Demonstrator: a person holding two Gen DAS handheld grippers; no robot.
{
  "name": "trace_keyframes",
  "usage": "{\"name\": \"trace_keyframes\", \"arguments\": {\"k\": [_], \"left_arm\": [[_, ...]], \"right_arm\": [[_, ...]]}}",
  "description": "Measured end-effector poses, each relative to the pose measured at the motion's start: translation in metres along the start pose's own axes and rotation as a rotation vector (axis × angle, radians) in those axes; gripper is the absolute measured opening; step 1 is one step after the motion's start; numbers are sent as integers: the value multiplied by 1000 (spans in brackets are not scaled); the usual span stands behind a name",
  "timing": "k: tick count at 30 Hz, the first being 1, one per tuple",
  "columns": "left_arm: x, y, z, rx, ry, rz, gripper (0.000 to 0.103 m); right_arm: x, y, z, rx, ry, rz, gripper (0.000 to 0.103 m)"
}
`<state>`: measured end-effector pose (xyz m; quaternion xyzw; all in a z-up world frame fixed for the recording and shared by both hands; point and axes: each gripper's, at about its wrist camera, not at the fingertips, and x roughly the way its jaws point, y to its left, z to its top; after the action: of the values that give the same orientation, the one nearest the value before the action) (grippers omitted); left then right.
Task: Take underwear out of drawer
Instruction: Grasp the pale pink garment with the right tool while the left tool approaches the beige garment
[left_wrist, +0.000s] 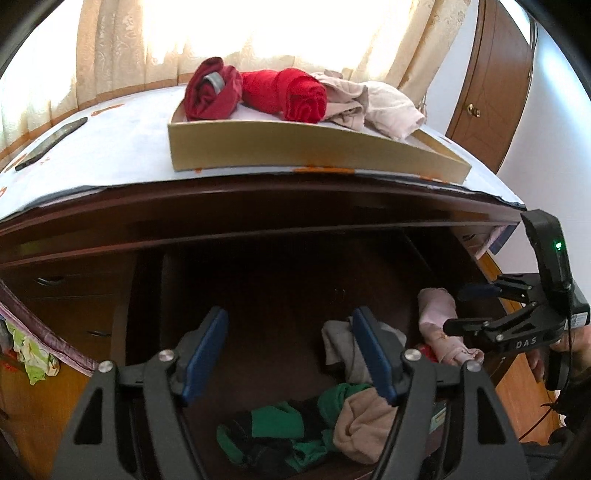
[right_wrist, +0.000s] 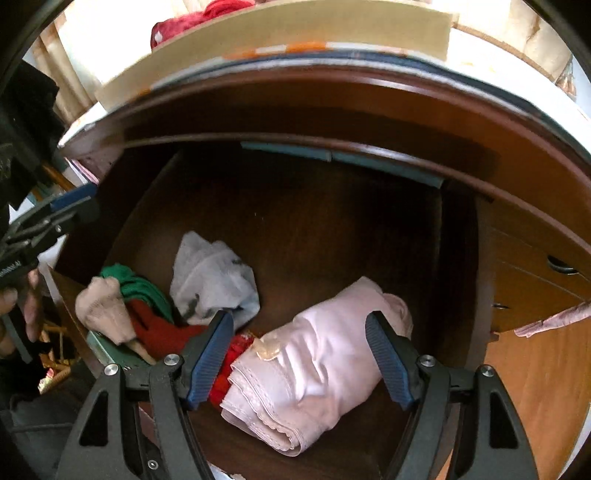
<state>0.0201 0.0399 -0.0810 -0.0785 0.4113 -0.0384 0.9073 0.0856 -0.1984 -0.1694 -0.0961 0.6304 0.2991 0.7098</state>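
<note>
Right gripper (right_wrist: 299, 354): jaws spread, straddling the pink folded underwear (right_wrist: 317, 365) on the drawer (right_wrist: 332, 229) floor; pads not pressing.
Left gripper (left_wrist: 295, 354): jaws spread, empty, above the green garment (left_wrist: 280, 424) and beige roll (left_wrist: 364, 424).
Risk: closing may also catch the red piece (right_wrist: 162, 332) just beside the pink fold (2 items lifted), or the smooth fabric may unfold.
Obstruction: desk edge (right_wrist: 332, 107) overhangs the drawer; the grey garment (right_wrist: 214, 280) lies near.
Surroundings: tray (left_wrist: 295, 147) on top holds red rolls (left_wrist: 284, 94).

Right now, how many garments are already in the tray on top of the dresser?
3 visible in the tray: dark red roll at its left, bright red roll in the middle, beige crumpled piece at its right. The beige heap may be more than one; its far side is hidden.
</note>
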Motion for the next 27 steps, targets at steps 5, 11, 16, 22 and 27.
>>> {"name": "trace_keyframes", "arguments": {"k": [5,11,16,22,27], "left_arm": [[-1,-1,2,4,-4,-3,74],[-1,-1,2,0,-5,-13,76],[-1,-1,1,1,-2,-19,76],[-1,0,2,-6,-4,-24,77],[-1,-1,1,-6,-2,-29,77]], "right_arm": [[11,2,-1,-14,56,-18,76],[24,5,2,-41,110,-48,76],[38,7,4,-57,165,-62,76],[51,4,11,-61,230,-33,76],[64,-3,17,-56,265,15,75]]}}
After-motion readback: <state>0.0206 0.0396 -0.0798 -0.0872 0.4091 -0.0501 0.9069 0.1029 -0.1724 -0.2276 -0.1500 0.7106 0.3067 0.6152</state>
